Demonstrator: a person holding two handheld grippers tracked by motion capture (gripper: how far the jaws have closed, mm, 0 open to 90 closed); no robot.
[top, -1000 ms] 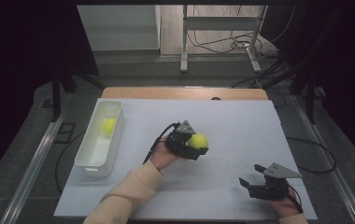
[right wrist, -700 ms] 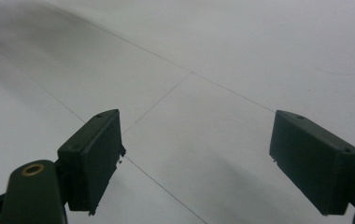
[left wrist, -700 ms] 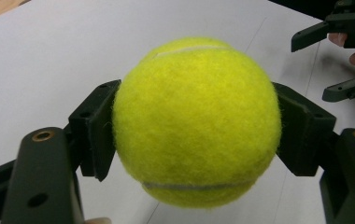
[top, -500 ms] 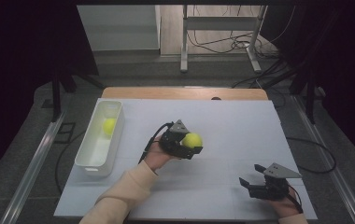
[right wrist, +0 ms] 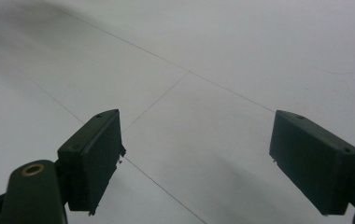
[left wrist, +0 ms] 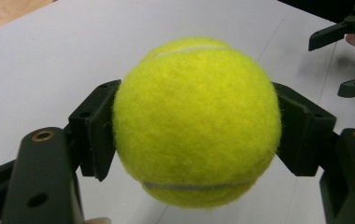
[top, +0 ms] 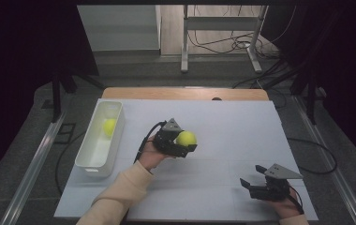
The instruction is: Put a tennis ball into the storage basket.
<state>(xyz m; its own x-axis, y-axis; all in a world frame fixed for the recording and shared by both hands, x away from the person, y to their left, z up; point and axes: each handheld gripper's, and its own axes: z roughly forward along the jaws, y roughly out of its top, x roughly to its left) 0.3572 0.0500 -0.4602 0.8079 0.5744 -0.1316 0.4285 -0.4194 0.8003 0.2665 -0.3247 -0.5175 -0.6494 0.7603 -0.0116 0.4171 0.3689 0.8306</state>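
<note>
**Operator:** My left gripper [top: 181, 145] is pinching the fuzzy yellow-green tennis ball [left wrist: 196, 122], one pad on each side, clear above the white table sheet [top: 223, 122].

**Supervisor:** Destination?

**Operator:** The long white plastic bin [top: 88, 161] lies to the gripper's left, long axis running away from me, with a second yellow ball [top: 109, 126] inside. My right gripper [top: 255, 180] rests spread and empty, well apart.

Your high view looks forward and down on the whole white table [top: 223, 122]; each gripper view sits close, low over that same table, the left one also catching what seems the right gripper [left wrist: 348, 56]
</note>
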